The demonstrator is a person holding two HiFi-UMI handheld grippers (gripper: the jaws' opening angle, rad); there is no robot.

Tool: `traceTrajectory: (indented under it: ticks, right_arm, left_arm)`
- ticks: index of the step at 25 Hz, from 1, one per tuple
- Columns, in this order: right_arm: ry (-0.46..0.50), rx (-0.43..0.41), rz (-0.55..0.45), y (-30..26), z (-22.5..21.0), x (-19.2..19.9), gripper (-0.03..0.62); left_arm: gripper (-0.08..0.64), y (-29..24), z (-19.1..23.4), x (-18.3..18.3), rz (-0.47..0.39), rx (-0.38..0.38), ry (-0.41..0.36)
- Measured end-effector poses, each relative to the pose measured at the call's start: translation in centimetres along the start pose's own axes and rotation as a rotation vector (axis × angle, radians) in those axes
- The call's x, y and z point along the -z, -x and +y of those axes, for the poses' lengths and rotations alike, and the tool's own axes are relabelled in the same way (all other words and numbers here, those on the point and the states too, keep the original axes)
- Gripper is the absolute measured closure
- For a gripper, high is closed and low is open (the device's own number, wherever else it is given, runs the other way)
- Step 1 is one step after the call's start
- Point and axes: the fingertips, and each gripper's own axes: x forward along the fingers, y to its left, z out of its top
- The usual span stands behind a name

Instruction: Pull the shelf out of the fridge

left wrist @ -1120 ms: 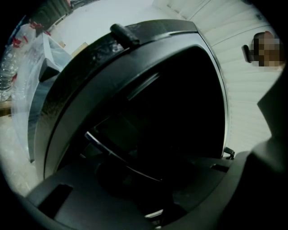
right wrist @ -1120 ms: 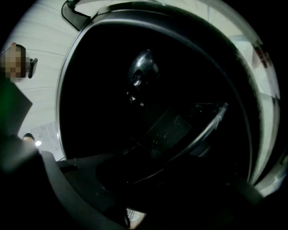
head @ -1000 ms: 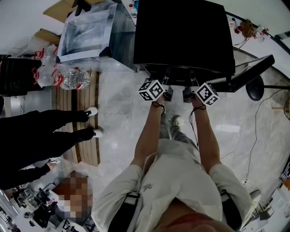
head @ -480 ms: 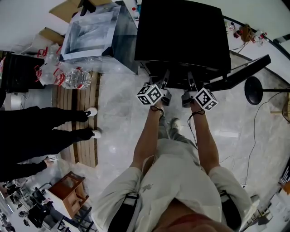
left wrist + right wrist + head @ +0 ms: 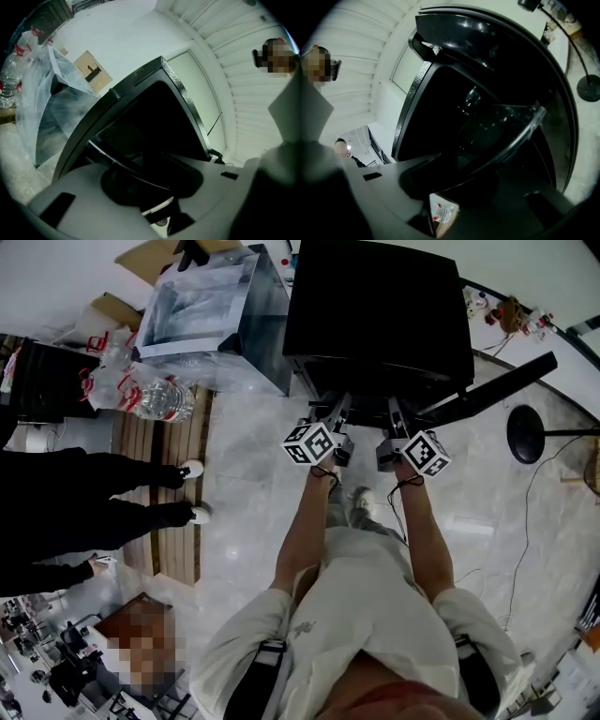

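**Head view:** I face the black fridge (image 5: 375, 315) at 12 o'clock, its door (image 5: 502, 385) swung out toward 2. My L tongs (image 5: 337, 409) and R tongs (image 5: 394, 412) reach fwd side by side. Each one pinches the front edge of the shelf (image 5: 366, 399), which sticks partway out of the fridge mouth. A pack of water bottles (image 5: 155, 399) lies on the floor at 10. A bystander's legs (image 5: 103, 507) in black stand at 9.

**Left gripper view:** The L tongs are pressed nearly together on the shelf's dark front rim, which runs from approx 9 to 5 across the jaws. The fridge interior is black behind it at 12, and a white wall shows at 1–2.

**Right gripper view:** The R tongs are clamped the same way on the rim. The shelf's clear pane slants up toward 2 inside the dark fridge. A bottle on the floor shows through the gap at 6.
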Motion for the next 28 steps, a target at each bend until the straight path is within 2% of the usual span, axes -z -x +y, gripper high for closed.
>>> traceTrajectory:
  ticks: [28]
  right_arm:
    - [-0.024, -0.050, 0.081, 7.1, 3.1, 3.4, 0.497]
  left_arm:
    - [0.430, 7.9, -2.9, 2.4, -0.010, -0.010, 0.004]
